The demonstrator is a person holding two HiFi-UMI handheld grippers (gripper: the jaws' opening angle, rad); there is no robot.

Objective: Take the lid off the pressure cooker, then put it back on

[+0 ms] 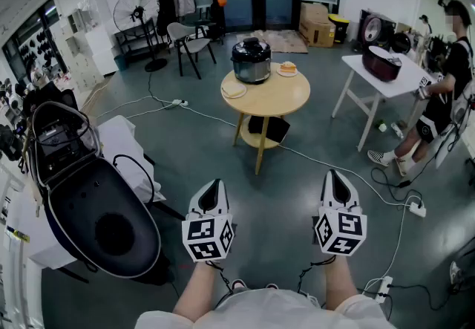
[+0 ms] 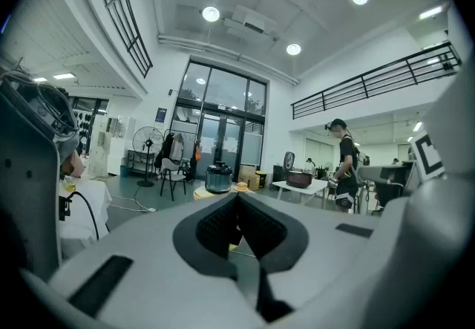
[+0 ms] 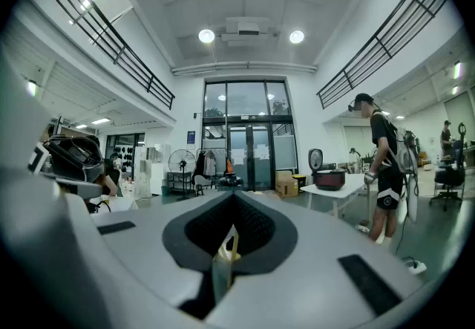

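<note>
The black and silver pressure cooker (image 1: 251,60) stands with its lid on at the back of a round wooden table (image 1: 267,101), some way ahead of me. It shows small in the left gripper view (image 2: 218,177) and just above the jaws in the right gripper view (image 3: 230,182). My left gripper (image 1: 214,185) and right gripper (image 1: 334,174) are held side by side over the floor, well short of the table, pointing at it. Both are shut with nothing in them, the jaws meeting in the left gripper view (image 2: 237,197) and in the right gripper view (image 3: 234,197).
A small plate with cake (image 1: 288,67) and a yellow plate (image 1: 233,90) share the round table. A white table (image 1: 371,79) with a red cooker (image 1: 381,64) and a standing person (image 1: 445,90) are at the right. A large open black case (image 1: 96,209) lies left. Cables and a power strip (image 1: 415,209) cross the floor.
</note>
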